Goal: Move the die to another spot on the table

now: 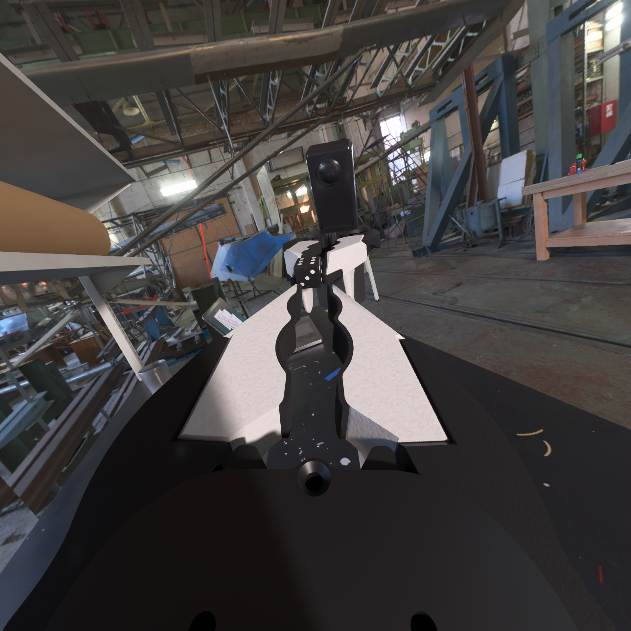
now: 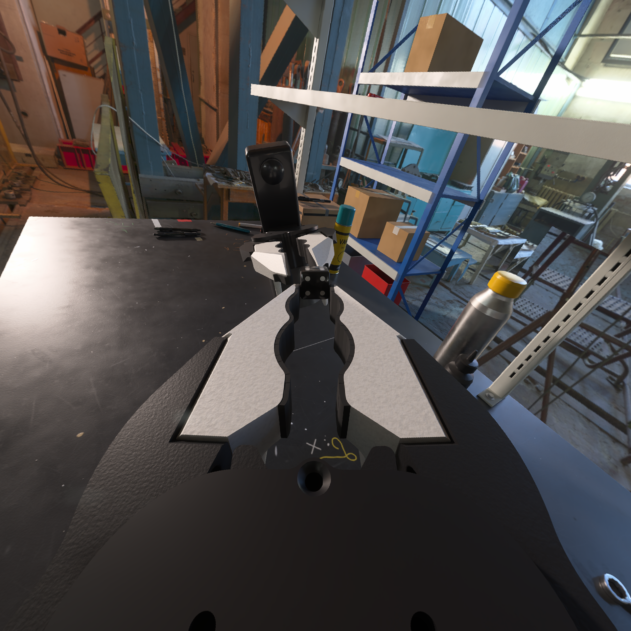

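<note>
The die (image 2: 314, 285) is black with white pips and is held above the black table (image 2: 102, 324). My right gripper (image 2: 314, 290) is shut on it at the fingertips, with a square face turned to the camera. My left gripper (image 1: 314, 288) faces the right one head-on, and its fingertips close on the same die (image 1: 307, 273) from the opposite side at die width. In each view the other gripper's black camera block (image 2: 273, 184) (image 1: 329, 184) rises just behind the die. The far sides of the die are hidden.
A silver bottle with a yellow cap (image 2: 478, 324) stands at the table's right edge. A yellow tube with a teal cap (image 2: 343, 239) and pens (image 2: 177, 233) lie farther back. Shelving with cardboard boxes (image 2: 444, 44) stands beyond. A grey shelf (image 1: 68, 263) is close on the left.
</note>
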Robot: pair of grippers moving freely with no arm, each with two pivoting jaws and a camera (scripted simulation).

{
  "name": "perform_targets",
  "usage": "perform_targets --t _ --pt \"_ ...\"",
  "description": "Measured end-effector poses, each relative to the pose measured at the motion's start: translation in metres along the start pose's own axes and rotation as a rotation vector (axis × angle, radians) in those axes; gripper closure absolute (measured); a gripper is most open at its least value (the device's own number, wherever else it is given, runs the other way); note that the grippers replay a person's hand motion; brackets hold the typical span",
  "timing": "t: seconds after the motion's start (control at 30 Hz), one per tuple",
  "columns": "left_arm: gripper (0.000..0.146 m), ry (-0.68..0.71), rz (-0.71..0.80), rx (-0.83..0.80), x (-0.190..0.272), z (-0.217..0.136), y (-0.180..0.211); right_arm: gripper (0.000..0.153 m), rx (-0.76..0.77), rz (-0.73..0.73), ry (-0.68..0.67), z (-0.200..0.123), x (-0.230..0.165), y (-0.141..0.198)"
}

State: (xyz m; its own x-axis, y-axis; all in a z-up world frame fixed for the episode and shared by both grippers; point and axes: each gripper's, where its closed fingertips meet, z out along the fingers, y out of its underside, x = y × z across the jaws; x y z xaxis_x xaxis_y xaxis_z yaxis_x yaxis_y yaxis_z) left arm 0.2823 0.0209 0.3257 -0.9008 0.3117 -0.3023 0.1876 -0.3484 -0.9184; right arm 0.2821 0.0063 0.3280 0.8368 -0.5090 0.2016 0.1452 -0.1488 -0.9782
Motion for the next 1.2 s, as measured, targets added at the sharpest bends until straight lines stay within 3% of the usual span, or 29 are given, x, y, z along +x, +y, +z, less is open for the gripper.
perform_targets --t 0.33,0.87,1.2 --pt "0.132 -0.059 0.169 -0.033 0.001 0.000 0.001 0.136 -0.020 0.024 0.002 0.000 0.000 0.002" --pt "0.132 0.018 0.101 -0.069 0.009 0.001 0.007 0.136 -0.060 -0.043 -0.007 -0.002 -0.007 0.005" --pt "0.132 0.018 0.173 -0.121 0.016 0.003 0.009 0.136 -0.083 -0.037 -0.041 -0.006 -0.014 0.008"
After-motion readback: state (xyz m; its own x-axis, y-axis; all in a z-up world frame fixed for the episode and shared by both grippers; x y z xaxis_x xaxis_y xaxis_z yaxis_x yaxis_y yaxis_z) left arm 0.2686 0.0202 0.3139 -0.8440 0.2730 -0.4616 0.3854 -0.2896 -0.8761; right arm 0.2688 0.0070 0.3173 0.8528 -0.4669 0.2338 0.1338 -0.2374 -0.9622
